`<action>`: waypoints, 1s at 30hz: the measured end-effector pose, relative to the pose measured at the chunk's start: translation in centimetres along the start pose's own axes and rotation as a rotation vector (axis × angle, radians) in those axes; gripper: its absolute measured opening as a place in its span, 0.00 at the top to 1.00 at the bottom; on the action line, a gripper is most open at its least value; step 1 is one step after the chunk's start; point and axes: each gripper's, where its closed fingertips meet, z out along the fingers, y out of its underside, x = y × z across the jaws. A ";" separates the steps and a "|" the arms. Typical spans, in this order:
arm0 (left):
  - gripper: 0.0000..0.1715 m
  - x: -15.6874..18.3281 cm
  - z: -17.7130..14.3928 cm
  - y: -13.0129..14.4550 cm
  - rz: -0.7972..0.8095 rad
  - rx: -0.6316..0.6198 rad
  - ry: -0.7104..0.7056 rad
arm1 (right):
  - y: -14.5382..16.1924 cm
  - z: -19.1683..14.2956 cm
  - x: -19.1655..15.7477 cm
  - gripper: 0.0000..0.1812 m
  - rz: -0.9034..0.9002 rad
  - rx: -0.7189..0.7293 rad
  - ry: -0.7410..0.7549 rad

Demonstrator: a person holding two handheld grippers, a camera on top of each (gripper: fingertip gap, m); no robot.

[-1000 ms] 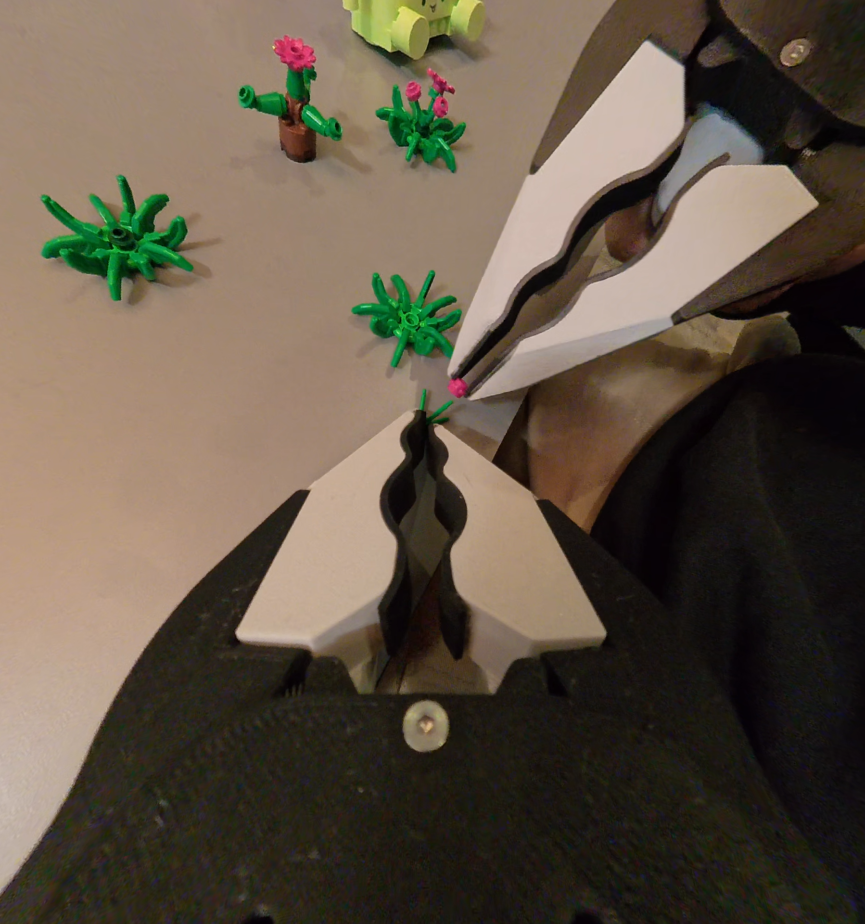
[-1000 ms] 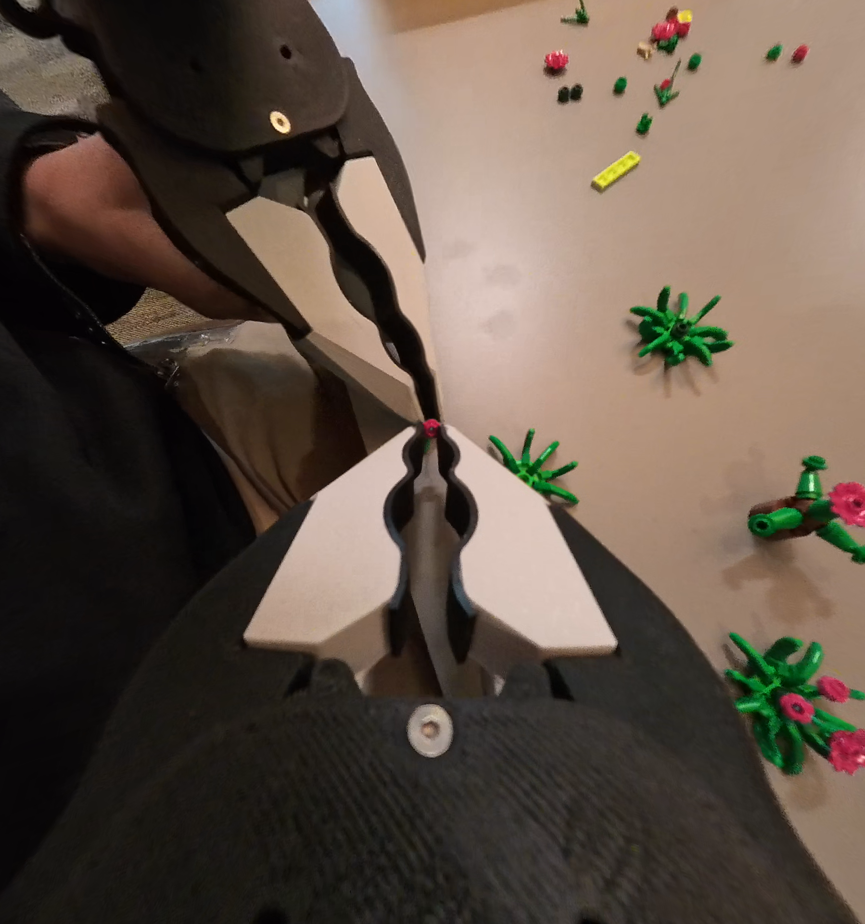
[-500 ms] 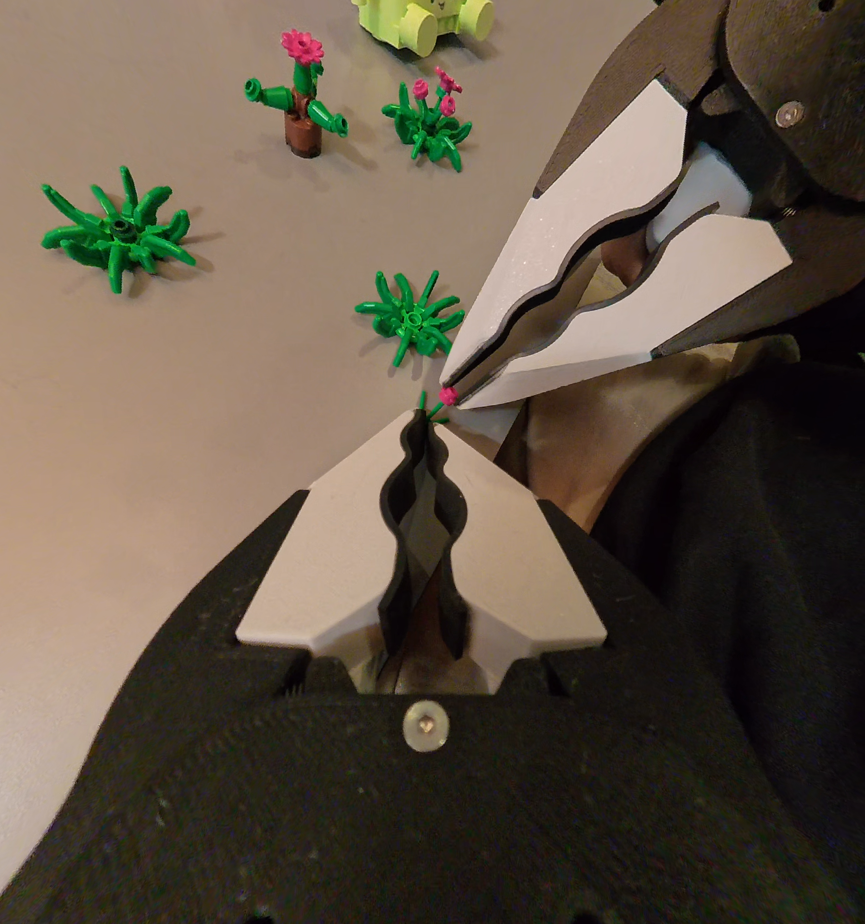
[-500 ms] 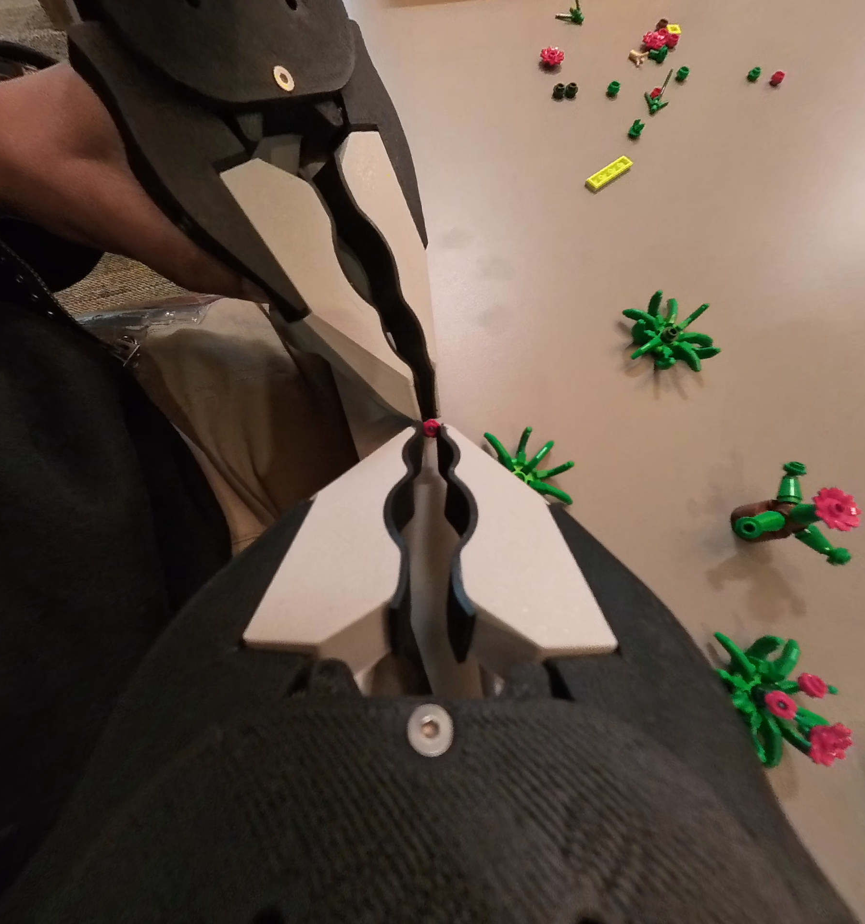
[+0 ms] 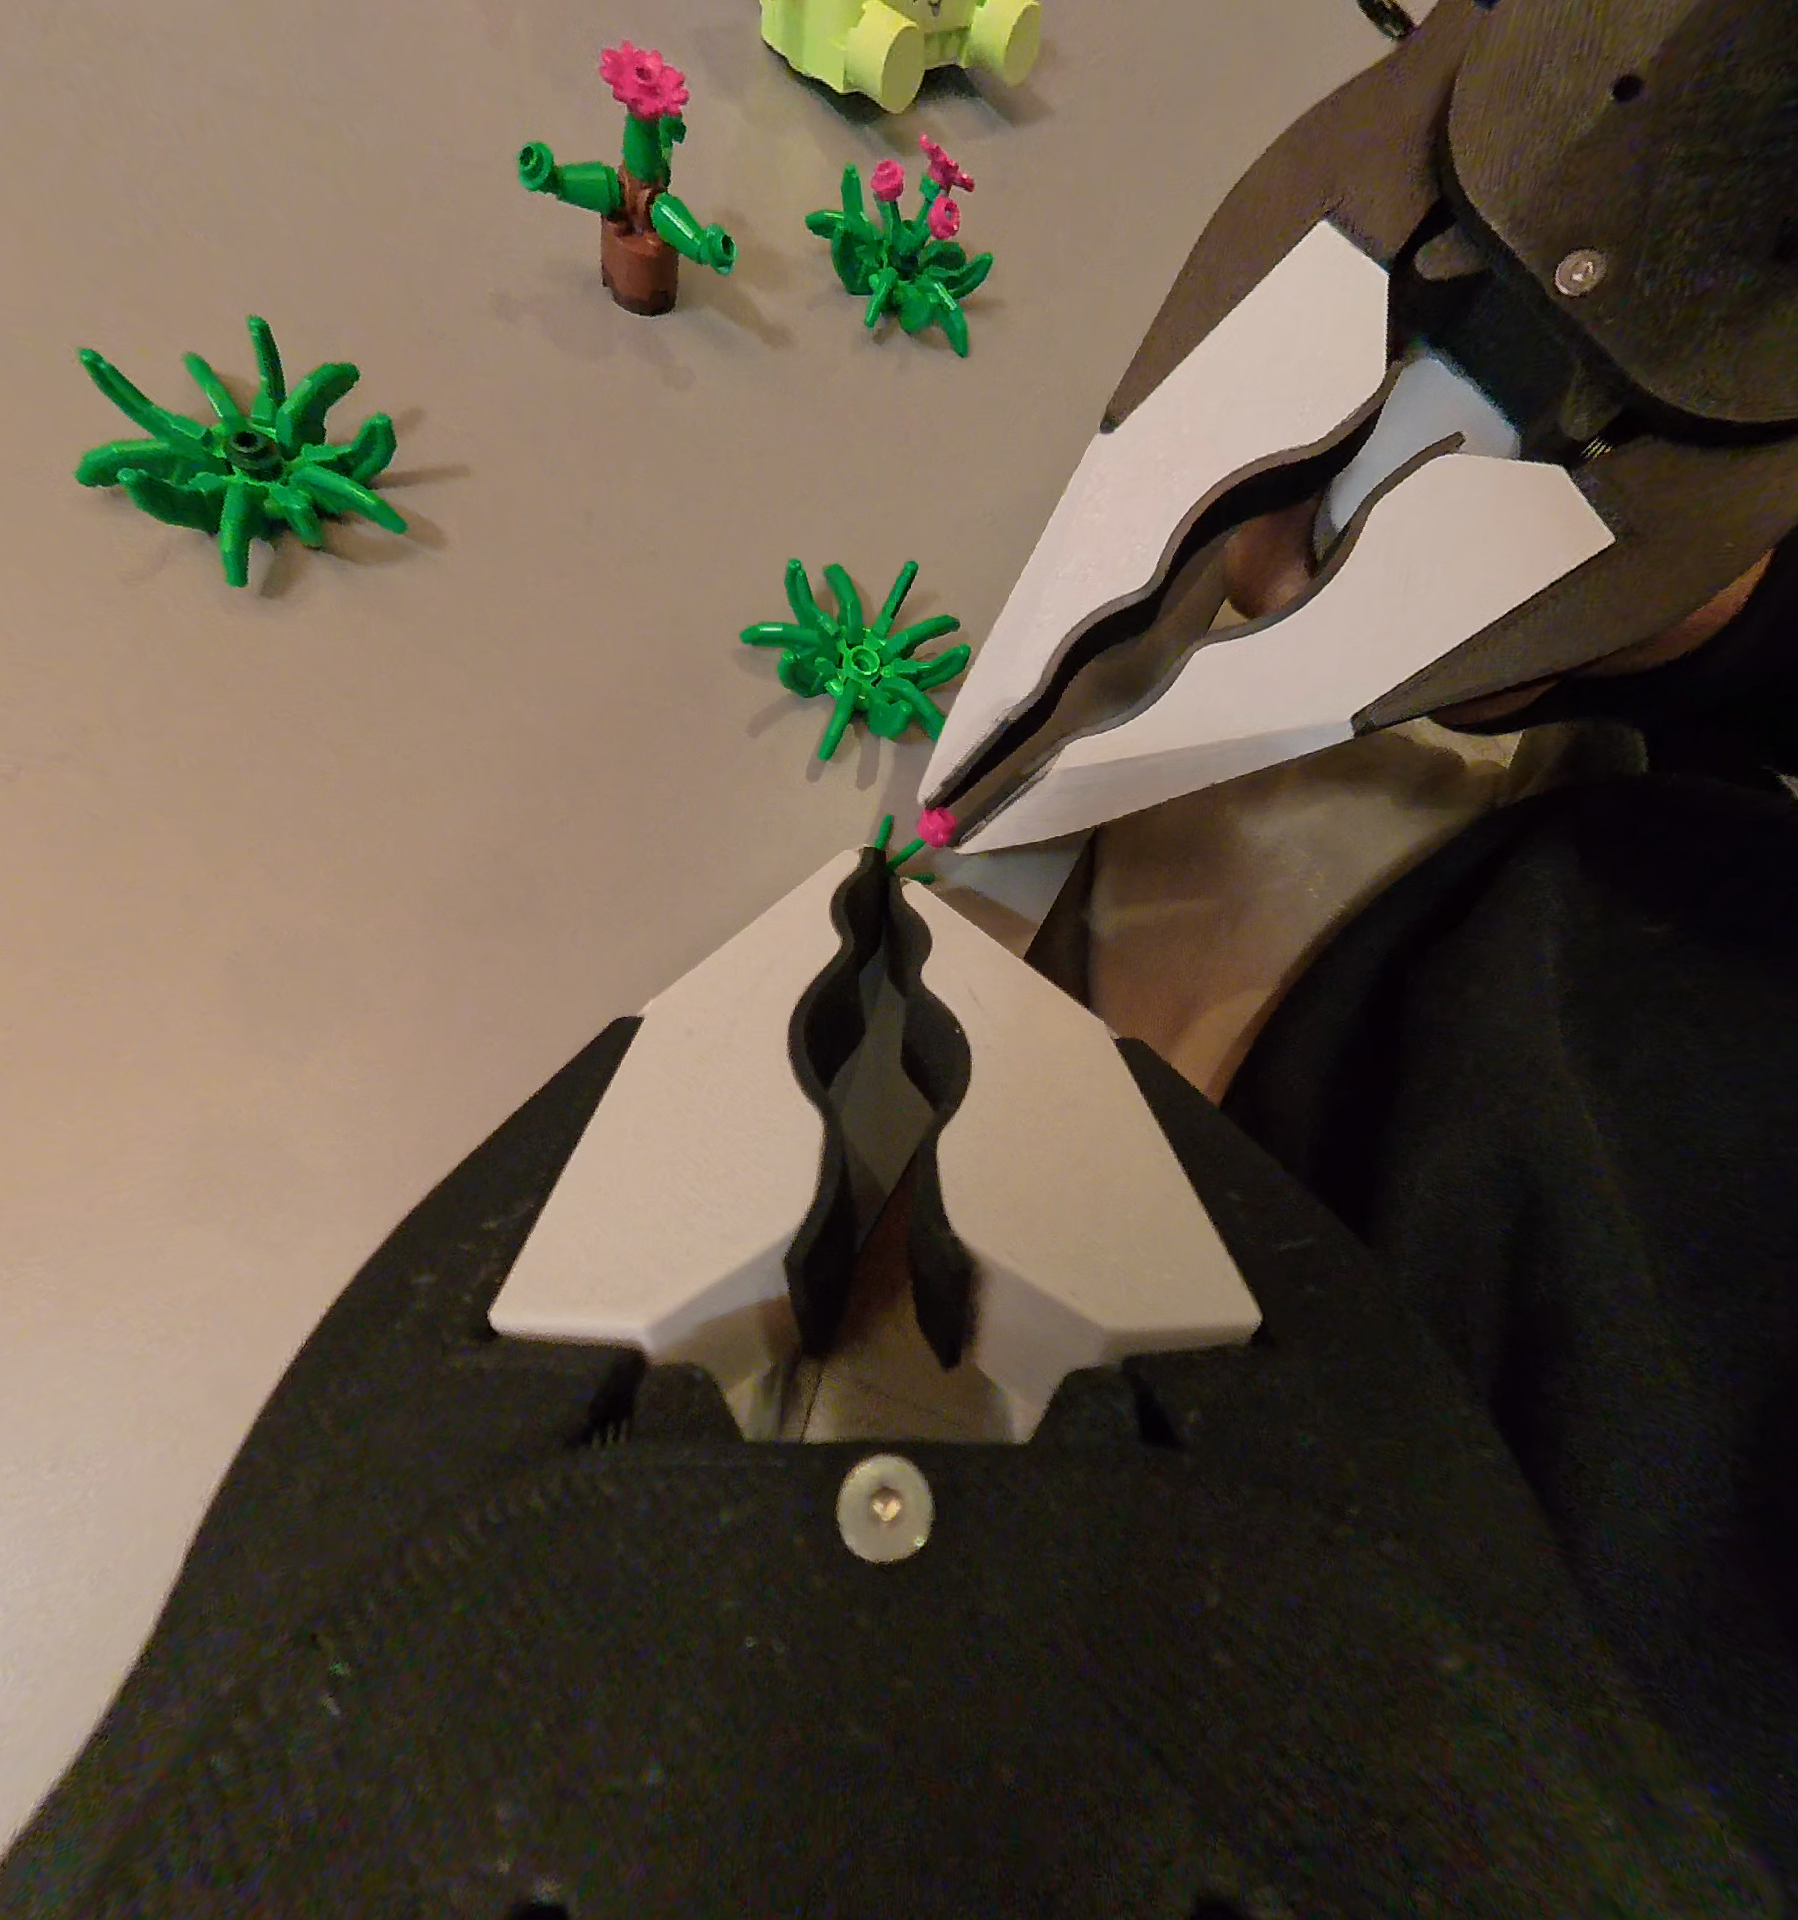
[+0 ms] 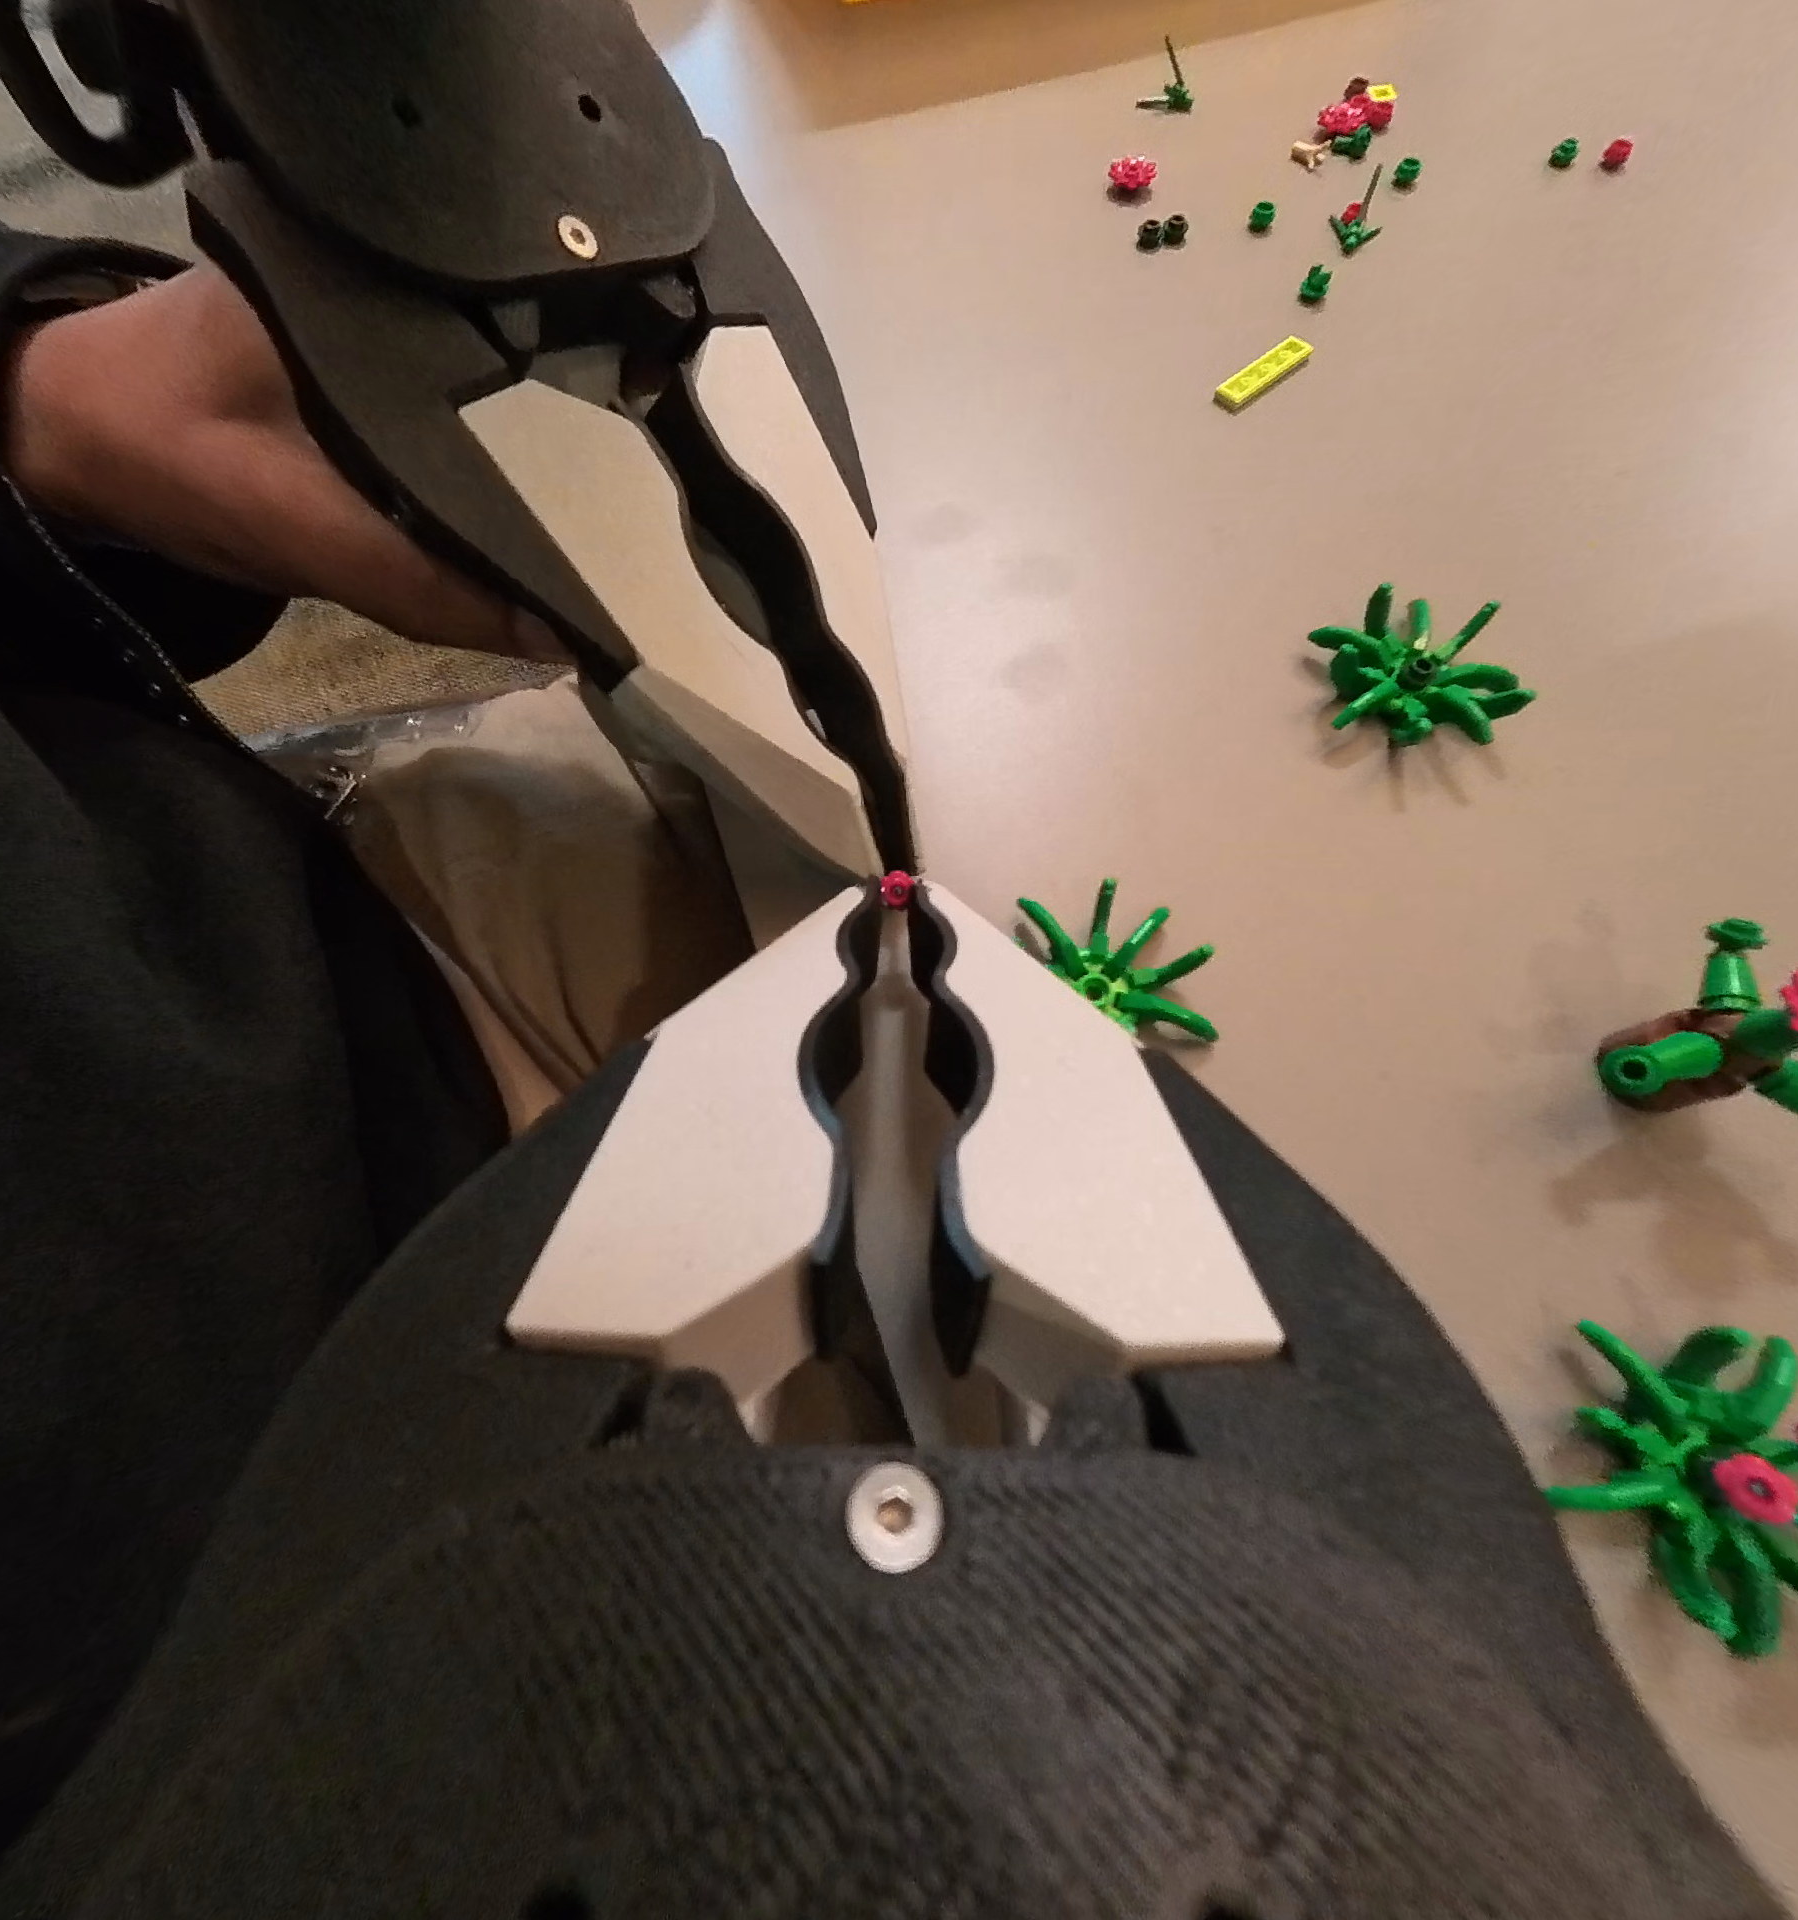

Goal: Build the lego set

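Note:
My left gripper [image 5: 877, 864] is shut on a small green flower stem [image 5: 900, 855], whose thin prongs stick out past the tips. My right gripper [image 5: 945, 821] comes in from the upper right, shut on a tiny pink flower [image 5: 936, 826], which sits at the end of one prong. In the right wrist view the right gripper [image 6: 896, 896] holds the pink flower [image 6: 896, 887] tip to tip against the left gripper [image 6: 890, 847]. Both are held above the tan table's near edge [image 5: 355, 935].
On the table stand two bare green leaf plants [image 5: 235, 462] [image 5: 859, 660], a brown-potted cactus with a pink flower [image 5: 640, 197], a leaf plant with pink flowers [image 5: 905, 249] and a lime green model [image 5: 895, 47]. Loose small pieces and a yellow plate [image 6: 1264, 371] lie farther off. A person's dark-sleeved arms are close by. Both grippers' tips are close together, under 4 cm apart. The yellow plate [image 6: 1264, 371] is about 20 centimeters from both grippers' fingertips.
The right gripper has brought the pink flower slightly closer onto the stem's prong. Both grippers have drifted a little over the table; both stay shut.

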 end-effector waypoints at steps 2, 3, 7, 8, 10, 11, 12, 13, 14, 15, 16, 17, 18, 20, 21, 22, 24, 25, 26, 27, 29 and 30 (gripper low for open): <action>1.00 0.0 0.0 0.0 -0.003 0.000 -0.001 | 0.0 0.0 0.0 0.98 0.005 0.013 -0.002; 1.00 0.0 0.0 0.0 -0.004 0.000 0.000 | 0.0 0.0 0.0 0.98 0.004 0.018 0.000; 1.00 0.0 0.0 0.0 -0.010 -0.001 -0.001 | 0.0 0.0 0.1 0.98 -0.005 0.034 0.015; 1.00 0.0 0.0 0.0 -0.011 -0.001 -0.002 | 0.0 0.0 0.2 0.98 -0.009 0.038 0.022; 1.00 0.0 0.0 0.0 -0.014 -0.001 -0.002 | 0.0 0.0 0.2 0.98 -0.014 0.044 0.030; 1.00 0.0 0.0 0.0 -0.015 -0.001 -0.001 | 0.0 0.0 0.2 0.98 -0.016 0.046 0.034; 1.00 0.0 0.0 0.0 -0.015 -0.002 -0.001 | 0.0 0.0 0.2 0.98 -0.020 0.046 0.036; 1.00 0.0 0.0 0.0 -0.016 -0.001 -0.001 | 0.0 0.0 0.2 0.98 -0.022 0.048 0.037; 1.00 0.0 0.0 0.0 -0.016 -0.001 -0.001 | 0.0 0.0 0.2 0.98 -0.016 0.049 0.034; 1.00 0.0 0.0 0.0 -0.017 -0.001 -0.001 | 0.0 0.0 0.2 0.98 -0.002 0.054 0.028; 1.00 0.0 0.0 0.0 -0.018 -0.001 -0.001 | 0.0 0.0 0.2 0.98 0.014 0.059 0.021; 1.00 0.0 0.0 0.0 -0.019 -0.001 0.000 | 0.0 0.0 0.2 0.98 0.028 0.063 0.015; 1.00 0.0 0.1 0.0 -0.020 -0.001 -0.001 | 0.1 0.0 0.2 0.98 0.033 0.064 0.013; 1.00 0.0 0.1 0.0 -0.020 -0.001 -0.002 | 0.1 0.0 0.2 0.98 0.032 0.065 0.015; 1.00 0.0 0.1 0.0 -0.020 -0.001 -0.003 | 0.1 0.0 0.2 0.98 0.032 0.066 0.015; 1.00 0.0 0.1 0.0 -0.021 -0.001 -0.003 | 0.1 0.0 0.2 0.98 0.034 0.067 0.014; 1.00 0.0 0.1 0.0 -0.023 -0.001 -0.003 | 0.1 0.0 0.2 0.98 0.038 0.068 0.012; 1.00 0.0 0.1 0.0 -0.023 -0.001 -0.002 | 0.1 0.0 0.2 0.98 0.040 0.068 0.011; 1.00 0.0 0.1 0.0 -0.025 -0.001 -0.001 | 0.1 0.0 0.2 0.98 0.044 0.068 0.009; 1.00 0.0 0.1 0.0 -0.026 -0.001 -0.001 | 0.1 0.0 0.3 0.98 0.049 0.067 0.007; 1.00 0.0 0.1 0.0 -0.026 -0.001 -0.002 | 0.3 0.0 0.3 0.98 0.062 0.063 0.002; 1.00 0.0 0.1 0.0 -0.026 -0.001 -0.002 | 0.3 0.0 0.3 0.98 0.064 0.059 0.003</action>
